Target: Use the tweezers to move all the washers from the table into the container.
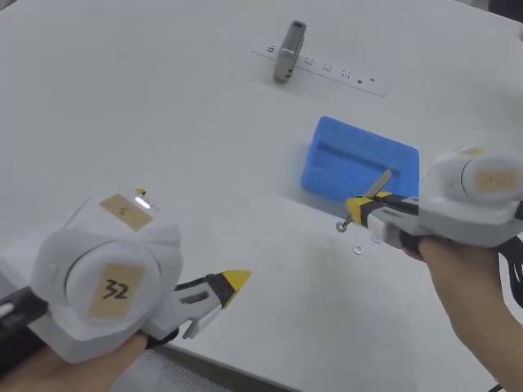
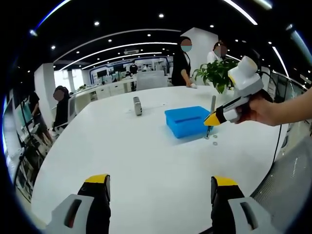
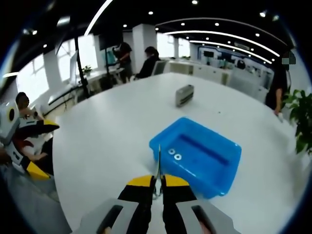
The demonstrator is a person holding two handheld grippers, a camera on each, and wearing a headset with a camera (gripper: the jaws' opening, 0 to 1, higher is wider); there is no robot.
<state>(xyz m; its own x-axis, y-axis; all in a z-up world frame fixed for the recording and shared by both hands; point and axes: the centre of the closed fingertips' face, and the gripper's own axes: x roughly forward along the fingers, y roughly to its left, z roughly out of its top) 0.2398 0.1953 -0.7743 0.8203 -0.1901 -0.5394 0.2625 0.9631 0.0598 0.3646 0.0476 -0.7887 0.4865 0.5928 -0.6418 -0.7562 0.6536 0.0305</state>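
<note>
- Thin silver metal tweezers [image 3: 158,161]: the rear part is hidden between the right gripper's [image 3: 157,182] closed jaws.
- Small silver ring washers [image 1: 358,249] on the white bench [image 1: 163,122]: too small and blurred to count in the head view.
- Blue rectangular plastic container [image 1: 359,159]: its outline is smeared in the head view.

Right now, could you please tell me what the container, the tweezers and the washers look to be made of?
Container: likely plastic; uniform bright blue, matte, rounded moulded rim. Tweezers: seemingly metal; thin grey blades, dull sheen. Washers: probably metal; small silvery rings, too tiny to be sure.
</note>
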